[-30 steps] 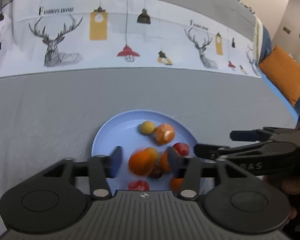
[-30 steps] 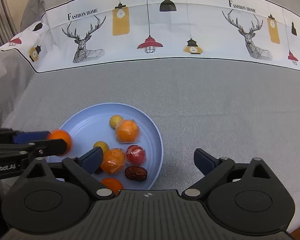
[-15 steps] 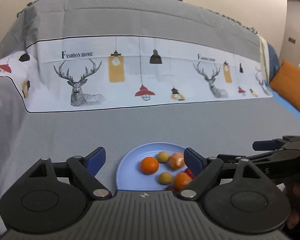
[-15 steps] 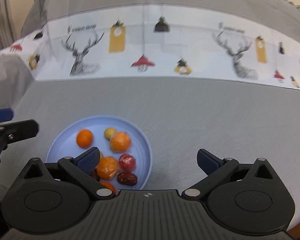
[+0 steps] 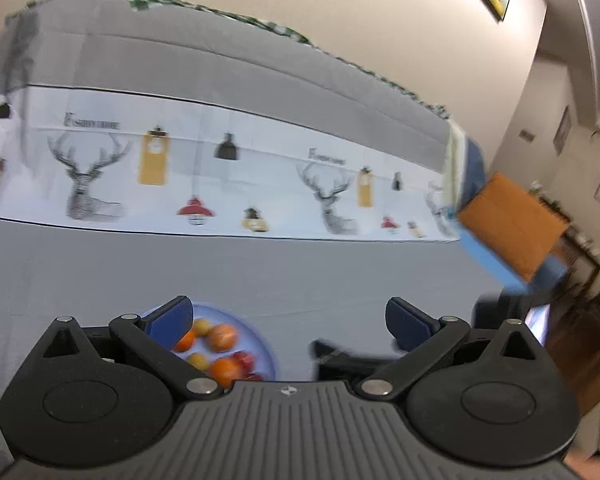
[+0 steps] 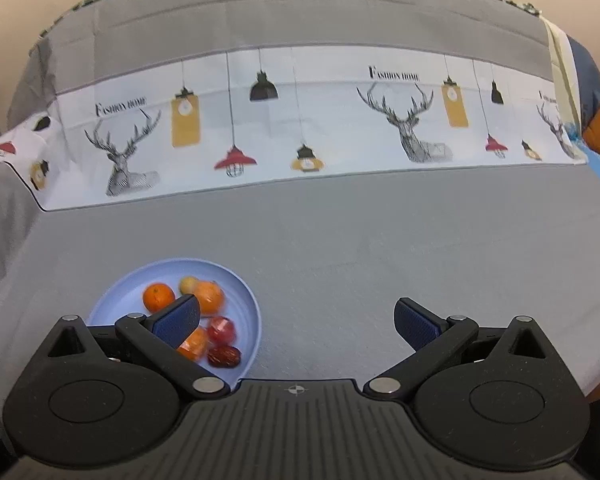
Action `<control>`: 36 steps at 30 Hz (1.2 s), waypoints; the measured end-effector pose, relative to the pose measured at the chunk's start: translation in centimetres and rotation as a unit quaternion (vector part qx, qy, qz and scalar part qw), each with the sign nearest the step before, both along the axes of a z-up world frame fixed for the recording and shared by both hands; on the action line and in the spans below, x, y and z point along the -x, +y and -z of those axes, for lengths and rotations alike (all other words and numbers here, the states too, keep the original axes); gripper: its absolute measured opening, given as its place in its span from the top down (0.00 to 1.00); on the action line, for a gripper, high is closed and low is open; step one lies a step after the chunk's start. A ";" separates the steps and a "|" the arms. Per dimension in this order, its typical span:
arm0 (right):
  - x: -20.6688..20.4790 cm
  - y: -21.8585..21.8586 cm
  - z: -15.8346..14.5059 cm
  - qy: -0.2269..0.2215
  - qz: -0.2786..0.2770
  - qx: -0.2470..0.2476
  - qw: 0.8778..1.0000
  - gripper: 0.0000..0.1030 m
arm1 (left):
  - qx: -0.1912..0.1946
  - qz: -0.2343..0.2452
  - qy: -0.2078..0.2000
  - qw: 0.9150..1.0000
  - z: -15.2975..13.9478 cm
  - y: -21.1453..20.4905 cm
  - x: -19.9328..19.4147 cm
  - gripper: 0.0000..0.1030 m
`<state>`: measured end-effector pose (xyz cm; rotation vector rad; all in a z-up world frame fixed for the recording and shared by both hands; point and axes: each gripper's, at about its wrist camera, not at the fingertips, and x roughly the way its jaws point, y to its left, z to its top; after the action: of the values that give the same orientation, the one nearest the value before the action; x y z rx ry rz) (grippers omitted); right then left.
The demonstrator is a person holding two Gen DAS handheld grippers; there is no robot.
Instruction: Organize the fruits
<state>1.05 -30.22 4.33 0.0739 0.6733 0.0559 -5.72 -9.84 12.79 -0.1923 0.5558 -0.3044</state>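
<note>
A light blue plate (image 6: 116, 296) lies on the grey cloth and holds several fruits: a bare orange (image 6: 159, 296), a wrapped orange (image 6: 209, 296), a small yellow fruit (image 6: 188, 283), a red wrapped fruit (image 6: 221, 329) and a dark date (image 6: 224, 356). My right gripper (image 6: 298, 308) hangs open and empty above the cloth, its left finger over the plate. In the left wrist view the plate (image 5: 262, 340) sits low and blurred. My left gripper (image 5: 288, 312) is above and behind it; its jaws are opening, with nothing between them. The right gripper's dark fingers (image 5: 332, 354) show beside the plate.
The grey cloth (image 6: 340, 240) carries a white band printed with deer and lamps (image 6: 300, 120) and rises at the back. An orange cushion (image 5: 512, 224) lies at the far right. The cloth's front right edge (image 6: 596, 376) drops off near my right gripper.
The left gripper let go of the orange, which now rests on the plate, opened wide, and rose back away. The right gripper also lifted and drew back; the plate looks smaller.
</note>
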 end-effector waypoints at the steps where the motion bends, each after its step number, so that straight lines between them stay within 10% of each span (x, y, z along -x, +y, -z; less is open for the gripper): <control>1: -0.2 0.0 0.3 0.005 0.000 0.000 1.000 0.01 | -0.019 -0.020 0.002 1.000 1.2 0.2 0.3 0.00; 6: -0.7 0.5 1.4 0.029 -0.022 0.001 0.999 0.01 | -0.118 -0.107 0.149 0.976 7.6 1.7 -3.3 0.01; 11: -0.7 1.6 2.6 0.056 -0.054 0.012 0.997 0.01 | -0.094 -0.152 0.237 0.955 10.5 4.2 -5.3 0.01; 36: -0.7 4.0 4.2 0.092 -0.117 0.030 0.988 0.01 | -0.097 -0.132 0.245 0.955 11.2 3.2 -5.2 0.01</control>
<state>1.76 -26.20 0.15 -0.0584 0.8654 0.2567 -0.51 -6.65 1.60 -0.1493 1.0361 0.0672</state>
